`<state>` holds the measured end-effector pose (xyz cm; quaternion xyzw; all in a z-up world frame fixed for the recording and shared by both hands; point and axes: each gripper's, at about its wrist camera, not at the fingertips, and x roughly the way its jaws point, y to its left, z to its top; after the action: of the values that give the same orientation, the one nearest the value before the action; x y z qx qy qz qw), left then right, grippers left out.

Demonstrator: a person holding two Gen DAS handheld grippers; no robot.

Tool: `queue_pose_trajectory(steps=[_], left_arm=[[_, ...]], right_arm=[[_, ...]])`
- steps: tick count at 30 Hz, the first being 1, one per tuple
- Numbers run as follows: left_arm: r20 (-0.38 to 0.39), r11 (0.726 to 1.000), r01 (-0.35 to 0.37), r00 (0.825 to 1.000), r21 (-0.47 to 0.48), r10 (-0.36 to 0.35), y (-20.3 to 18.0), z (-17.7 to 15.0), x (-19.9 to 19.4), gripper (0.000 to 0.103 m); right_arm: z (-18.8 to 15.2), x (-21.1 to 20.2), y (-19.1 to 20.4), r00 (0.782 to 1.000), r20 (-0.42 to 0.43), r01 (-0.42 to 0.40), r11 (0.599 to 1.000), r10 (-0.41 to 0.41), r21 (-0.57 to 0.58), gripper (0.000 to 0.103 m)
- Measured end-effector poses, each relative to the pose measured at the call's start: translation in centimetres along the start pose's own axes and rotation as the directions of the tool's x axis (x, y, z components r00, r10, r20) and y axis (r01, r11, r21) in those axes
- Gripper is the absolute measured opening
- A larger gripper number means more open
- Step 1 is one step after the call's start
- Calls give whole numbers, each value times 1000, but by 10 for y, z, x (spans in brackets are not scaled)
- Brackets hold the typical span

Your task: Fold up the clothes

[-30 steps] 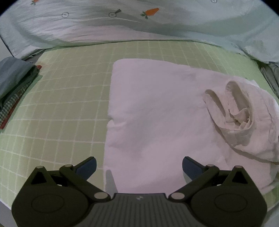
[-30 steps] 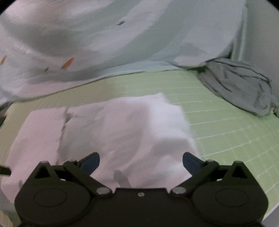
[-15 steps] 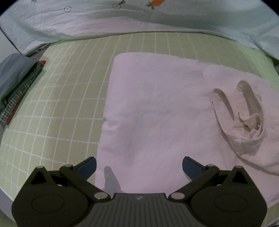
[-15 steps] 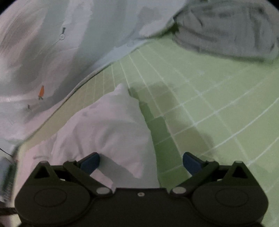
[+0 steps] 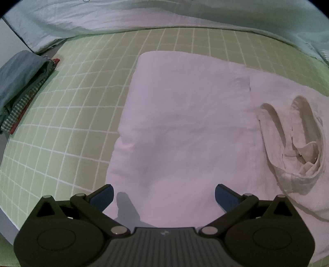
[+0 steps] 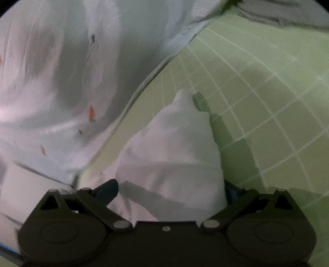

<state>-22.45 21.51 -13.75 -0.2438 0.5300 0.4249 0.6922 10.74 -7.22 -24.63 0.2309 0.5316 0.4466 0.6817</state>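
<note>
A bed covered with a green sheet ruled in white squares fills the left wrist view, with a pale blue quilt bunched along its far edge, beyond the claw. The left claw points steeply down, its jaws spread wide and holding nothing. Directly ahead of it and between its blue pads lies the white garment, folded flat into a rough rectangle, its collar opening off to the claw's right. Far to the claw's left, at the bed's edge, sits a small stack of folded clothes, grey-blue over checked cloth. The right wrist view is blurred and tilted and shows none of that stack or collar. Here the quilt with small orange carrot prints spreads to the claw's left and the green sheet to its right. The right claw has just been closing a little; a raised peak of the white garment stands between its pads, but whether they press on it cannot be told.
</note>
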Motion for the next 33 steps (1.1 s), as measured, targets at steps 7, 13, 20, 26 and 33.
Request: queue_pose_trajectory(steps=[7,13,20,26,33], left_arm=[[15,1000,10,1000,-18,-10,8,-3,-4,103],[50,998,37,998,-45,-35,25,-5,-11,103],[93,992,73,994,-100,-64,65,-16,-18,103],[113,981,90,991,-173,-71,109,-28,-19,103],[117,960,92,991,-266,-63,153,-40,-20,103]], right_arm=[[-11,-13,13,1000,25,-10,1000,10,20,18],[-16,-25,74,993,56,-100,994,103,-52,14],[-41,-11,174,986,-2,-166,972,168,-165,16],[-103,63,270,985,-130,-148,947,115,-284,19],[-184,168,313,950,-304,-49,924,-75,-380,43]])
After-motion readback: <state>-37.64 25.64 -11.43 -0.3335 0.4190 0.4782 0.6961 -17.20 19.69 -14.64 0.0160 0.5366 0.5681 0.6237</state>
